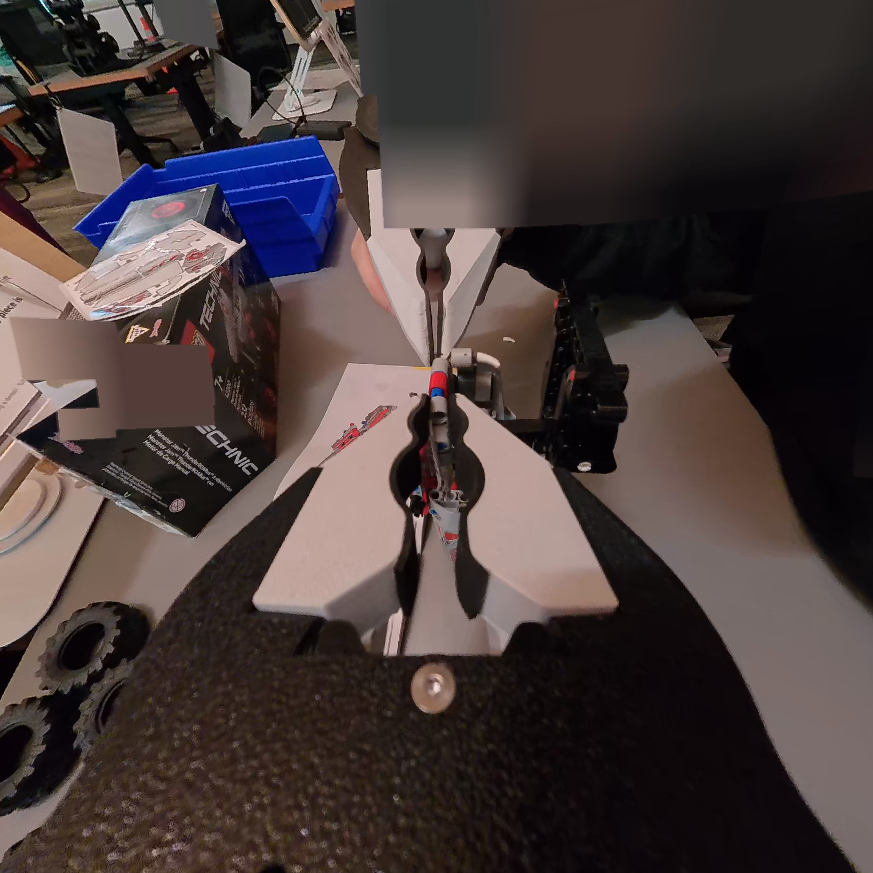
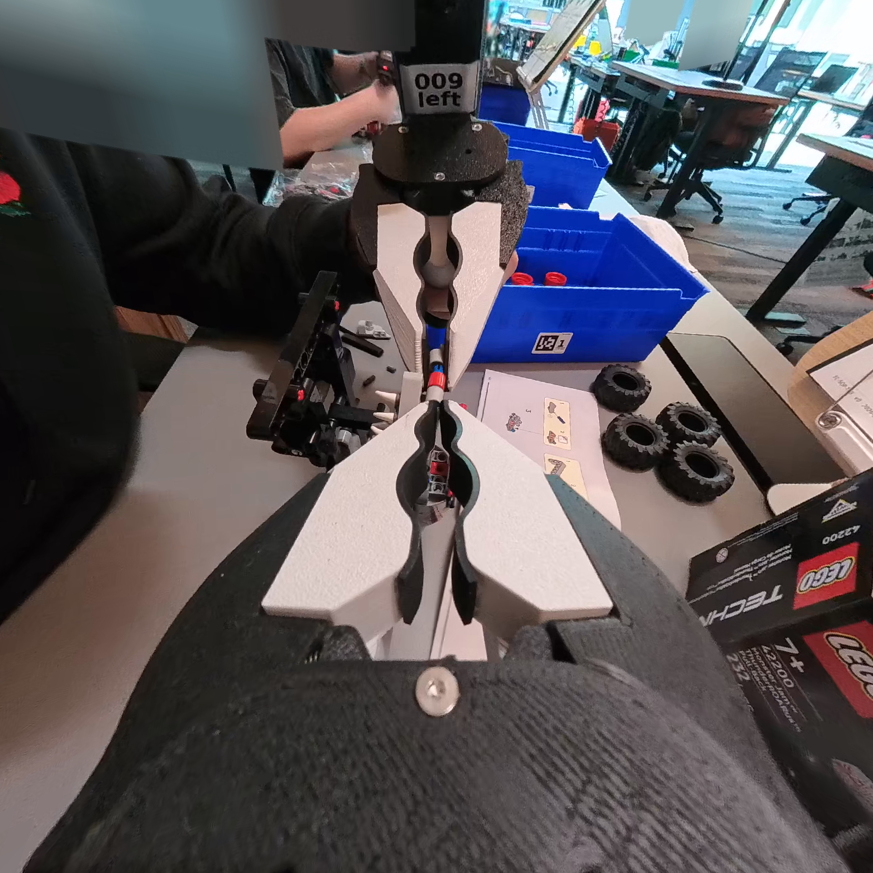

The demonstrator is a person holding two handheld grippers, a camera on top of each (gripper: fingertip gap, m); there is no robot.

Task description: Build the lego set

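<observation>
My left gripper point(image 1: 437, 407) is shut on a small grey, red and blue lego sub-assembly point(image 1: 438, 378), held above the table. My right gripper point(image 1: 435, 352) comes in from the opposite side, tip to tip, and is shut on the far end of the same assembly. In the right wrist view my right gripper point(image 2: 439, 406) holds a grey beam with a red pin point(image 2: 437, 467), and the left gripper point(image 2: 437, 366) faces it with a red and blue connector point(image 2: 437, 378) between the tips. The black chassis point(image 1: 583, 401) stands on the table beside them point(image 2: 302, 392).
Several black tyres point(image 2: 661, 439) lie by the open instruction booklet point(image 2: 534, 425). Blue bins point(image 2: 590, 293) stand behind, one holding red hubs point(image 2: 538, 278). The black set box point(image 1: 189, 378) stands at the left with a sticker sheet point(image 1: 156, 269) on top. A person's sleeve point(image 2: 141, 255) reaches in. Both grippers' tips are close together, under 4 cm apart.
</observation>
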